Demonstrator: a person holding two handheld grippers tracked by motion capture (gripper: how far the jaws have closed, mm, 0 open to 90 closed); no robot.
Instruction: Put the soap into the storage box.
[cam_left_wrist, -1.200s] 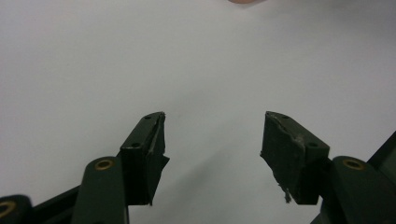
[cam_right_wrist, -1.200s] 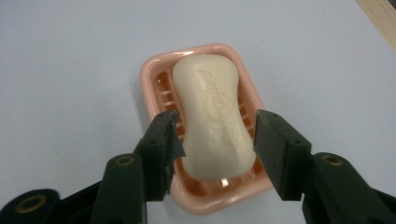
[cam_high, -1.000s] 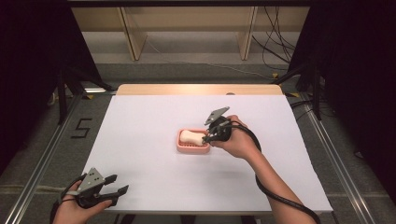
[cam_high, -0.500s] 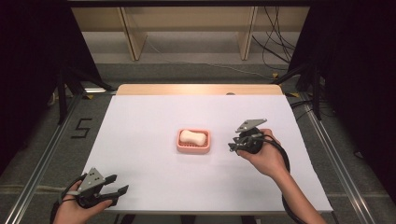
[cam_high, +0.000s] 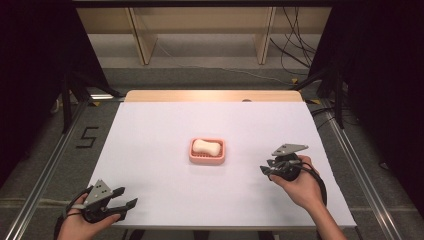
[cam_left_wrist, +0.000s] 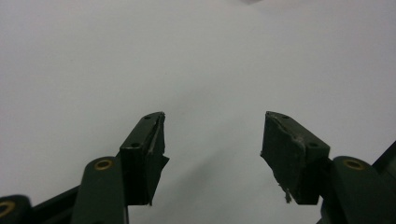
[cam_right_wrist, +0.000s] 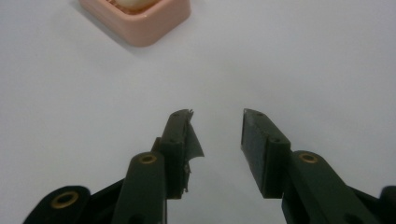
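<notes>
A: Nearest us, what's there?
B: Two grippers. The left gripper (cam_high: 124, 198) sits at the near left corner of the white table (cam_high: 150, 135), jaws spread, empty. The right gripper (cam_high: 266, 167) is at near right, jaws also apart, holding nothing.
A: And farther?
B: One pink soap dish (cam_high: 207, 152) at mid-table, holding one pale oval soap bar (cam_high: 206, 146).
A: Any change?
B: A second ago the right gripper was at the dish; it has pulled back toward the person.
</notes>
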